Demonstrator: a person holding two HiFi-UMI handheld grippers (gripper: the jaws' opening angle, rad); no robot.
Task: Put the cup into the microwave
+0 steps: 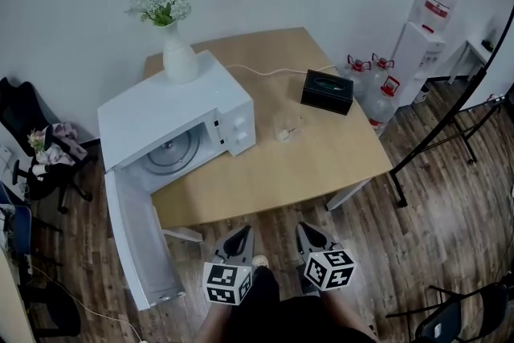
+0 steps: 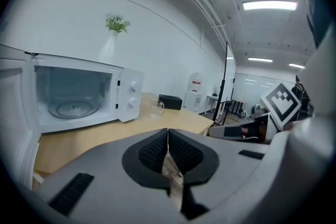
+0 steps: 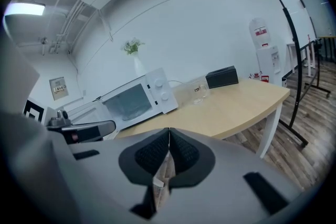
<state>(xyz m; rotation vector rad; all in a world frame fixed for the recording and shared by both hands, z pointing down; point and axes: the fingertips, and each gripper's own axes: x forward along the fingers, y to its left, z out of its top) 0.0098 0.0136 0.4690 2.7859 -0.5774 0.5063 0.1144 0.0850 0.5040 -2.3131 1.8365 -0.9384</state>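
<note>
Holding left gripper (image 2: 167, 138) and right gripper (image 3: 169, 138) side by side, low in front of the body, well short of the table (image 1: 321, 173). Showing jaws pressed together on both, with nothing caught between the pads. Reading this as a plain carrying posture, with no grasp being set up yet.

Locating the cup (image 1: 287, 127): clear glass, standing upright on the tabletop just beside the microwave (image 1: 173, 116) on its control-knob side, between it and a black box (image 1: 327, 91). Apparently touching neither, judging by the head view.

Noting the microwave door (image 1: 132, 241) hanging fully open, swung out past the table's near edge toward the left gripper. Seeing a bare cavity with only the glass turntable (image 1: 170, 150) inside. Taking that as the point of the layout: cavity already accessible, leaving only a short sideways carry from beside the housing.

Noting a vase (image 1: 179, 56) of flowers standing on the microwave roof, so worth avoiding any knock to the housing.

Judging the next need: opening one pair of jaws, probably the right, being on the cup's side, and reaching across the table. Flagging the open door as possibly crowding the left gripper's path.
</note>
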